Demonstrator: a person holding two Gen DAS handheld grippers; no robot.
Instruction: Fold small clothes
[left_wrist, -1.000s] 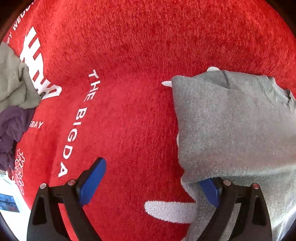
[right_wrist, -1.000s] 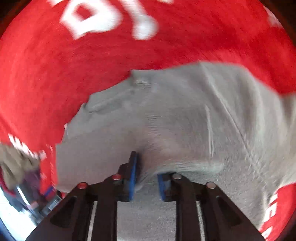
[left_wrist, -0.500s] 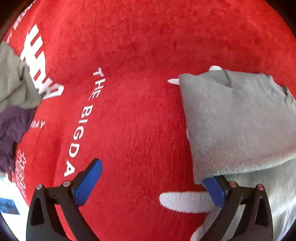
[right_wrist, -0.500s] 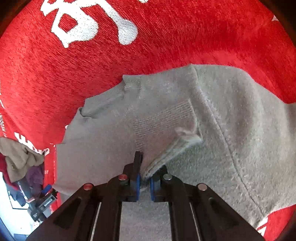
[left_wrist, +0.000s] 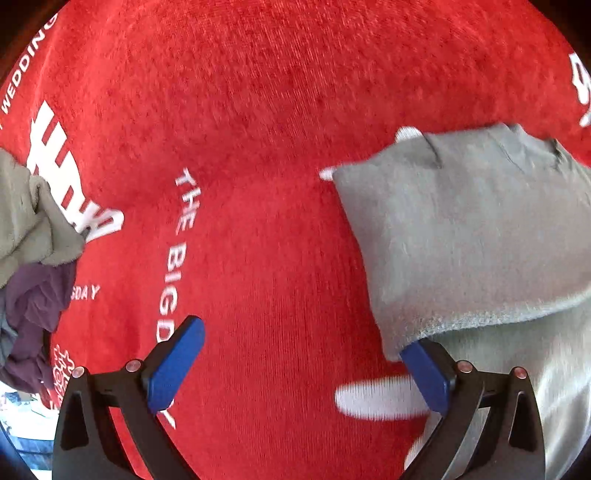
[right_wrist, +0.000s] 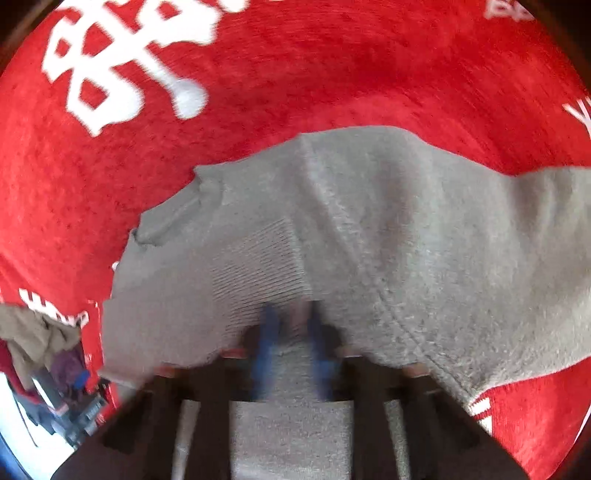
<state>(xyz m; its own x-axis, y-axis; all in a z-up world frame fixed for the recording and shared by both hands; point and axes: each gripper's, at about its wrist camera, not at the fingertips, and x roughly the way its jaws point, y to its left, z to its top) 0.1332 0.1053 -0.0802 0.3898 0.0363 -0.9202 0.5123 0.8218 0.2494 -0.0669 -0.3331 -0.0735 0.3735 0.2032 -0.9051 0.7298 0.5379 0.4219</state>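
Observation:
A small grey knitted garment lies on a red cloth with white lettering, one layer folded over another. My left gripper stands open wide over bare red cloth at the garment's left edge. Its right finger sits just under the folded edge, with nothing between the pads. In the right wrist view, which is blurred by motion, the grey garment fills the middle. My right gripper has its jaws closing on a pinched fold of this fabric, which bunches up around the blue pads.
A heap of other clothes lies at the left: a beige-grey piece over a dark purple one. The same heap shows at the lower left of the right wrist view, beside the red cloth's edge.
The right gripper's jaws have come together on a fold of the grey garment and it has moved, drawing the fabric along. The left jaws opened a little wider and the garment slid rightward in its view.

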